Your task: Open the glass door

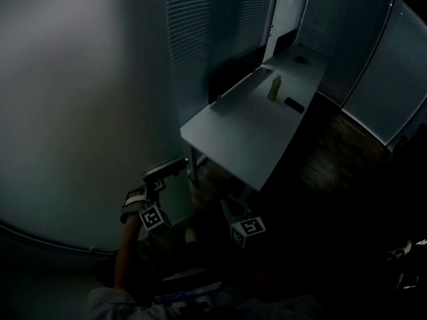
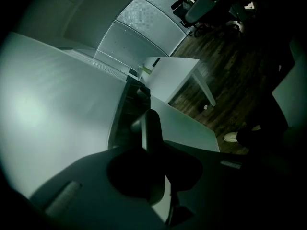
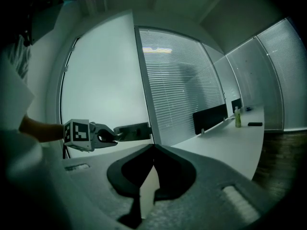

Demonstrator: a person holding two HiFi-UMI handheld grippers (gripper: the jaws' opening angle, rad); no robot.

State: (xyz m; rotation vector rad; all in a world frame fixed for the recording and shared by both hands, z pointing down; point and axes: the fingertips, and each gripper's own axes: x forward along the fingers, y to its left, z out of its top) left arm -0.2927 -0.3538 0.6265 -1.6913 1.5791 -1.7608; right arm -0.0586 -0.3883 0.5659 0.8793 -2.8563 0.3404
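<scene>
The glass door [image 1: 80, 99] is a tall frosted pane, pale and upright, filling the left of the head view. Low on it, by its free edge, a dark lever handle [image 1: 170, 167] juts out level, clamped in the fingers of the left gripper [image 1: 156, 177].

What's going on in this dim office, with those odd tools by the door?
A person holds a two-jaw gripper in each hand. The left gripper is clamped on the dark bar-shaped handle of the frosted glass door. The right gripper is held nearby, jaws together, holding nothing.
</scene>
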